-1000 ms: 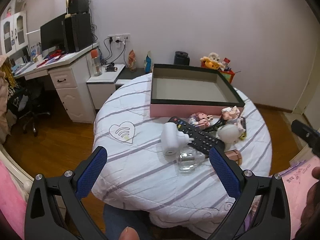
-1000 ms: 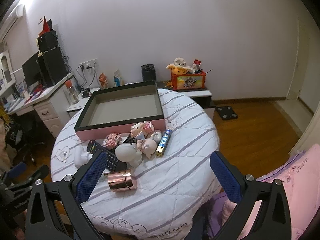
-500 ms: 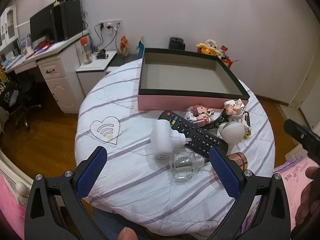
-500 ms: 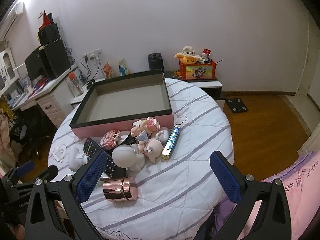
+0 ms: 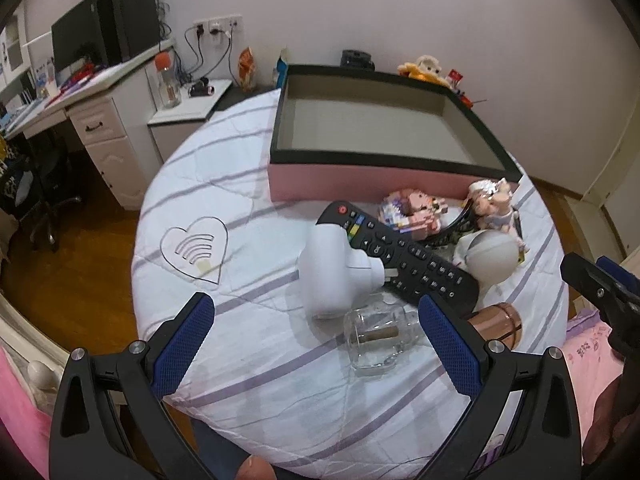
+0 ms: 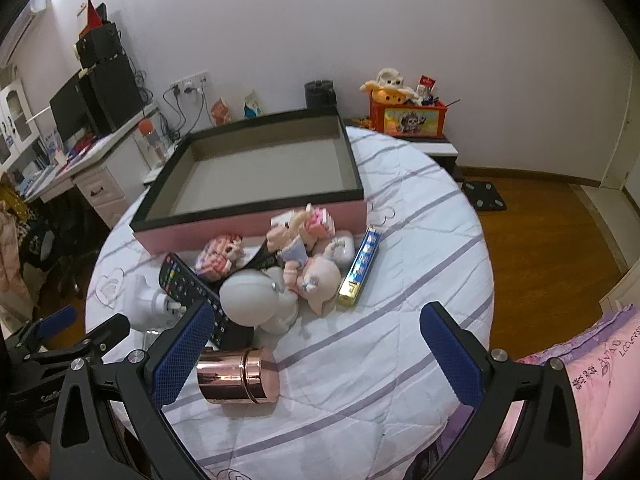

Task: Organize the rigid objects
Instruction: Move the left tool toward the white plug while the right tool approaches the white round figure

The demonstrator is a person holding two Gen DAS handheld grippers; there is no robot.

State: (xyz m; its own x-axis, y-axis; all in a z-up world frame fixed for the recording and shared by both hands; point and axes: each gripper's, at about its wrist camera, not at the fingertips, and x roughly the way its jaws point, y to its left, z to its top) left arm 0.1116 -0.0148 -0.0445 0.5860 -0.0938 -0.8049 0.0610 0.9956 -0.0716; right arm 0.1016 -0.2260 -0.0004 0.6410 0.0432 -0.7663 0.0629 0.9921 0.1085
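Rigid objects lie piled on the round table (image 6: 420, 264), ahead of both spread, empty grippers: left gripper (image 5: 316, 340) near the glass jar (image 5: 376, 336) and white plug (image 5: 336, 276); right gripper (image 6: 316, 352) beside the copper tin (image 6: 240, 374). Beyond stands the pink box (image 6: 256, 224).

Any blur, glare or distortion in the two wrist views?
Left wrist: heavy fisheye bending, box rim slightly soft, glass jar hard to read against the cloth. Right wrist: same bending, bright reflections on the copper canister, dark vignette in the corners.
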